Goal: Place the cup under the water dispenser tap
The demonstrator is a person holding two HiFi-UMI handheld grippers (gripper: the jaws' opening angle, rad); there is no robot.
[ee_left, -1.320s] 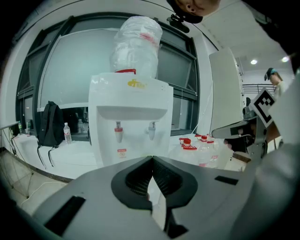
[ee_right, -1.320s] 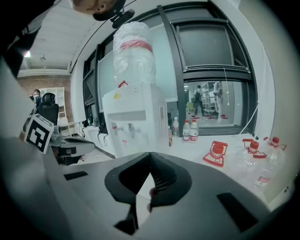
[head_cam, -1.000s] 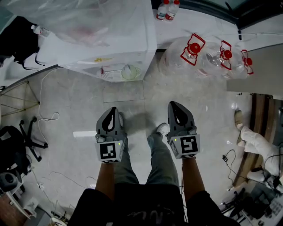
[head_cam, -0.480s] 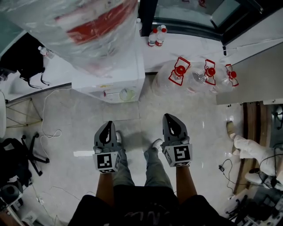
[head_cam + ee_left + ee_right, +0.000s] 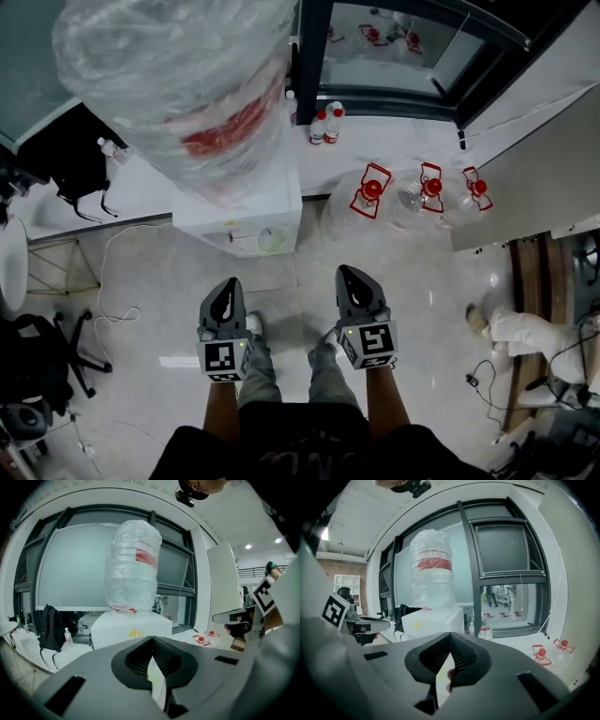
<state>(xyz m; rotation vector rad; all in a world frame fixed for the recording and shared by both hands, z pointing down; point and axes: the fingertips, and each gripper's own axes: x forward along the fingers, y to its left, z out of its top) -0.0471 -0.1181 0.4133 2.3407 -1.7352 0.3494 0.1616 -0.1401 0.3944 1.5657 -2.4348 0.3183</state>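
Plastic-wrapped cylindrical bottle [image 5: 178, 89] on boxy dispenser [image 5: 251, 208]

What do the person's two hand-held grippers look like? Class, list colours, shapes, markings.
The left hand-held gripper and right hand-held gripper are grey tapered shells with dark teardrop recesses. Each carries a cube with black-and-white square markers and a green light.

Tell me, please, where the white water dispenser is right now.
The white water dispenser stands upper left of centre in the head view, beneath the plastic-wrapped bottle, left of three clear red-handled jugs.
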